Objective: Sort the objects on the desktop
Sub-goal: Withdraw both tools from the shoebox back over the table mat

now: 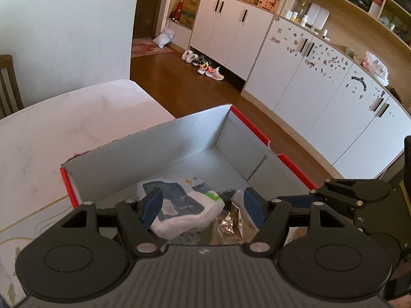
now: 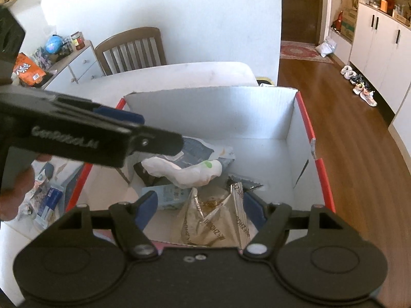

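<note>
A white cardboard box with red outer sides [image 1: 195, 133] [image 2: 290, 118] stands on the white table [image 1: 77, 118]. Inside lie a white and blue-grey soft packet [image 1: 179, 202] [image 2: 195, 169], a crinkled silver-gold snack bag [image 1: 228, 220] [image 2: 213, 218] and a pale blue small carton [image 2: 169, 195]. My left gripper [image 1: 203, 202] is open above the box, its blue pads on either side of the white packet without touching it. It shows from the side in the right wrist view [image 2: 159, 141]. My right gripper [image 2: 199, 205] is open over the snack bag.
Several wrappers and packets [image 2: 46, 195] lie on the table left of the box. A wooden chair [image 2: 133, 48] stands behind the table. White cabinets [image 1: 308, 77] and shoes [image 1: 205, 69] line the wooden floor at the right.
</note>
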### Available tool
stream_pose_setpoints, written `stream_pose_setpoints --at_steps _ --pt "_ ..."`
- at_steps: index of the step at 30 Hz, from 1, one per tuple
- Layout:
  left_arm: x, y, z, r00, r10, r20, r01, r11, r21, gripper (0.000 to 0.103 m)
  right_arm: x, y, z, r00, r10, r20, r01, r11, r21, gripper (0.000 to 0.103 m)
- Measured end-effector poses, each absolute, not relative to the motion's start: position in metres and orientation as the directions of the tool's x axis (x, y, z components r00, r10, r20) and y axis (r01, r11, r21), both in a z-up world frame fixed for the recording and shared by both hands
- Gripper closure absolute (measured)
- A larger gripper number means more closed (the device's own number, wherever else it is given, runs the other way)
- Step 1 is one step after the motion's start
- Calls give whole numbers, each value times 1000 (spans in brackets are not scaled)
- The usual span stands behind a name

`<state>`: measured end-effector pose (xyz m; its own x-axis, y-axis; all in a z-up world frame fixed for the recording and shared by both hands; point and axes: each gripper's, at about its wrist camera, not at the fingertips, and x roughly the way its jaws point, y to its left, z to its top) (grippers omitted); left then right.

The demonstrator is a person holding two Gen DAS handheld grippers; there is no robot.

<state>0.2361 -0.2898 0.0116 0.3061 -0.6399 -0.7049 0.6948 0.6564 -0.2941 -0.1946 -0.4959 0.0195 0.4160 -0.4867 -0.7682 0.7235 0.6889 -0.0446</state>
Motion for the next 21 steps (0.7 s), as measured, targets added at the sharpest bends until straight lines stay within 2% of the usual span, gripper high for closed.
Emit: stream_pose_setpoints --at_steps 7,10,11,15,19,21 --pt "223 -268 19 318 -654 -686 696 652 -299 34 -194 -481 21 411 -512 -755 733 677 -60 26" --pt "218 -257 20 323 -659 -679 699 650 -298 34 -194 -474 21 410 -520 -750 735 675 -66 21" --pt "217 -254 22 321 -663 -676 703 645 -300 33 -194 -472 22 410 -524 -746 735 675 -70 16" --pt "207 -241 27 345 -659 -669 716 645 -266 22 -193 -462 24 413 -539 -734 734 674 -82 13" --pt "202 -227 28 340 -665 -665 720 639 -271 20 -188 -453 26 413 -547 -728 734 674 -89 9" --pt "198 -221 28 340 -667 -663 726 634 -266 15 -185 -448 26 418 -548 -725 728 679 -93 9"
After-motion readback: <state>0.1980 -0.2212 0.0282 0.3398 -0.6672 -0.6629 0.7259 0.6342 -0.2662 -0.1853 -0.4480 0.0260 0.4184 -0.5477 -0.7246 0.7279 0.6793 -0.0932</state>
